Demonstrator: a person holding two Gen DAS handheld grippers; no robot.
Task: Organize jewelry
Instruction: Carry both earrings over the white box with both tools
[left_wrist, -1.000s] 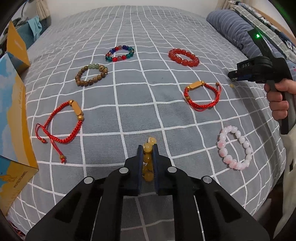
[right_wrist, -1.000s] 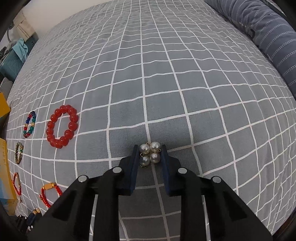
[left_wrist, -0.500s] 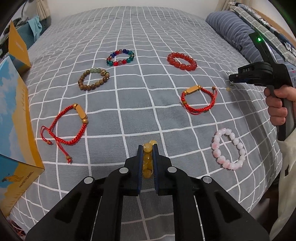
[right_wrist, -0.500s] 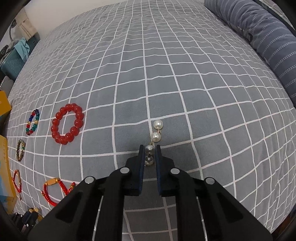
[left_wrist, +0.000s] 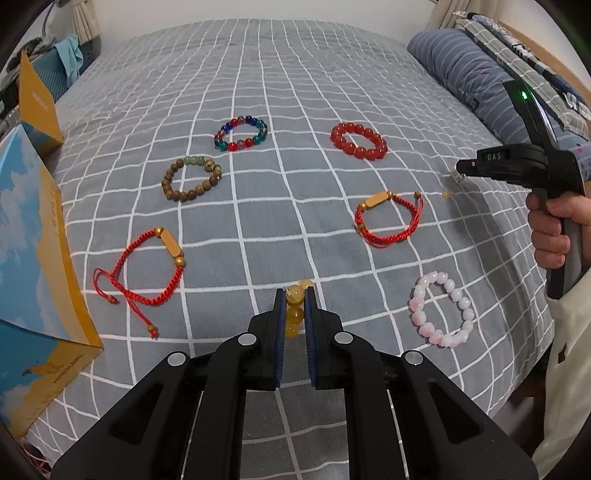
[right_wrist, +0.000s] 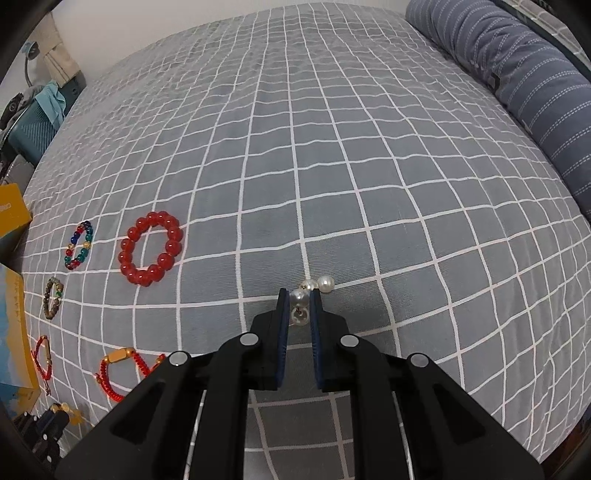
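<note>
My left gripper (left_wrist: 294, 299) is shut on a yellow bead bracelet (left_wrist: 294, 317) held above the grey checked bedspread (left_wrist: 258, 92). On the bed lie a multicolour bead bracelet (left_wrist: 241, 133), a brown wooden bead bracelet (left_wrist: 191, 179), a red bead bracelet (left_wrist: 358, 140), two red cord bracelets (left_wrist: 147, 266) (left_wrist: 388, 218) and a pink bead bracelet (left_wrist: 441, 314). My right gripper (right_wrist: 299, 301) is shut on a pearl bracelet (right_wrist: 300, 296), whose free pearls (right_wrist: 325, 283) rest on the bedspread. The right gripper also shows in the left wrist view (left_wrist: 461, 168).
A blue and yellow cardboard box (left_wrist: 33, 280) stands at the bed's left edge, with a second yellow box (left_wrist: 37, 107) behind it. A blue striped pillow (right_wrist: 524, 81) lies along the right side. A teal case (right_wrist: 29, 125) stands beyond the far left corner.
The right gripper closed on the pearl bracelet and lifted it, and now its free pearls touch the bedspread again. The left gripper pulled back a little with the yellow bracelet.
</note>
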